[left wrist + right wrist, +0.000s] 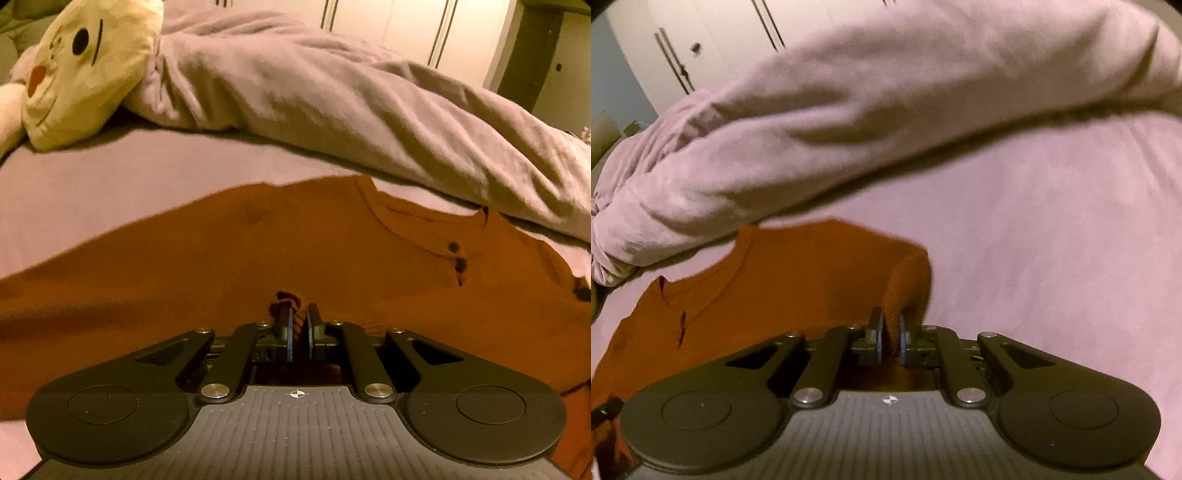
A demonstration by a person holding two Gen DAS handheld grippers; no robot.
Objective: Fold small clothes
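Note:
A small rust-orange knit shirt point(229, 254) with dark buttons at its neck placket lies spread on a pale pink bed sheet point(92, 184). My left gripper point(300, 314) is shut on a pinch of the shirt's fabric near its edge. In the right wrist view the shirt point(783, 273) lies to the left. My right gripper point(891, 321) is shut on a raised fold of its sleeve or side, lifted off the sheet point(1052, 240).
A rumpled pale pink duvet point(332, 96) lies just behind the shirt and also shows in the right wrist view point(849, 110). A yellow plush toy point(85, 70) rests at the far left. White wardrobe doors point(406, 26) stand behind the bed.

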